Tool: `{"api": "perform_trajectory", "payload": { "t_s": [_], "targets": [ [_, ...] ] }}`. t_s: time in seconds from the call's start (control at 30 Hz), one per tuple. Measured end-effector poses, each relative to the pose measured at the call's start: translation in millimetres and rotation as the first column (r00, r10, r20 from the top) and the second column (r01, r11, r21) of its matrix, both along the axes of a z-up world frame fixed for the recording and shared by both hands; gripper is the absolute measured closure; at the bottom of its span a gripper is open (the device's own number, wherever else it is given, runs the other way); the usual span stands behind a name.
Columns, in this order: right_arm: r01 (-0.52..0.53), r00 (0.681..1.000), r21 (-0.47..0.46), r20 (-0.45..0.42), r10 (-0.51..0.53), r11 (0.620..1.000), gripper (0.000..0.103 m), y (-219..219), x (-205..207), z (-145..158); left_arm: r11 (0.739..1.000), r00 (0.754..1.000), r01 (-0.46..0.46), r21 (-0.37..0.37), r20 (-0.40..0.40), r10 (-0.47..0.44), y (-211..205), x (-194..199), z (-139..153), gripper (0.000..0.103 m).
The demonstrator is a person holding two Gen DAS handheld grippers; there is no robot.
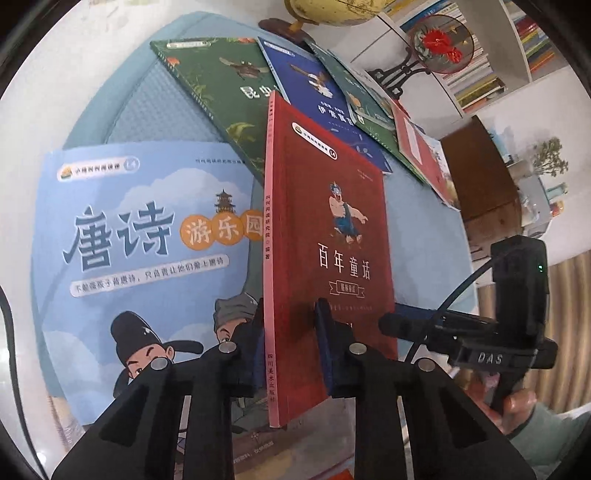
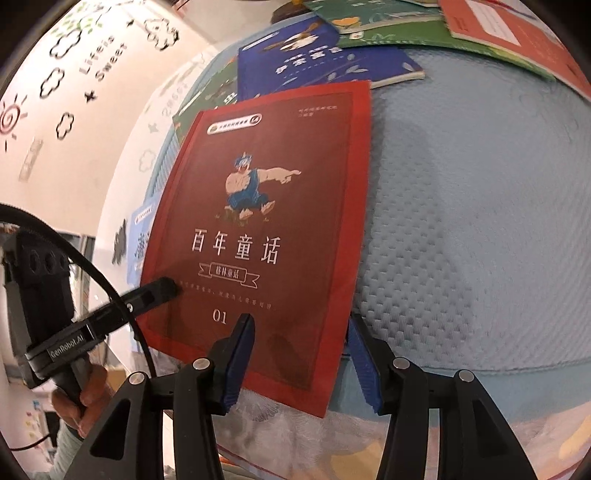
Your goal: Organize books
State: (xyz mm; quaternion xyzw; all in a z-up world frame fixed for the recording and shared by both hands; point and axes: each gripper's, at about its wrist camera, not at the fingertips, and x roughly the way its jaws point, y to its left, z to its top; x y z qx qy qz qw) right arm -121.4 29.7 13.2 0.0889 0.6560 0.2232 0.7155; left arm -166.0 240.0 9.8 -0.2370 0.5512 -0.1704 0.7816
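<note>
The left gripper is clamped on the bottom spine edge of a red storybook, one blue-padded finger on each cover. The book is lifted and tilted, its pink spine toward the left wrist camera and its front cover, with a cartoon figure in blue, turned to the right.

In the right wrist view the same red storybook hangs at a slant above a light blue textured mat. The right gripper has its jaws spread apart; the book's lower right corner lies between its blue pads, and they do not appear to press on it. The left gripper shows here from the side, gripping the book's lower left edge.

Flat on the mat to the left lies a pale blue poetry book. Farther back, a green insect book, a dark blue book, more green books and an orange-red book overlap in a loose row. Behind them stand a globe, a round embroidered screen and a bookshelf.
</note>
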Motion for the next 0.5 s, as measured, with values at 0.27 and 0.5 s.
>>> {"api": "perform_trajectory", "payload": {
  "t_s": [0.27,0.5],
  "targets": [
    [0.059,0.997,-0.169,-0.045,-0.068,0.984,0.047,29.3,10.5,-1.5,0.993,0.994,0.103,0.060,0.034,-0.105,-5.1,-0.5,7.1,0.083],
    [0.102,0.993,-0.207,-0.031,-0.111,0.973,0.039,44.8,12.3,-2.3,0.988,0.988,0.152,0.037,0.014,-0.152,-1.1,6.2,4.2,0.084]
  ]
}}
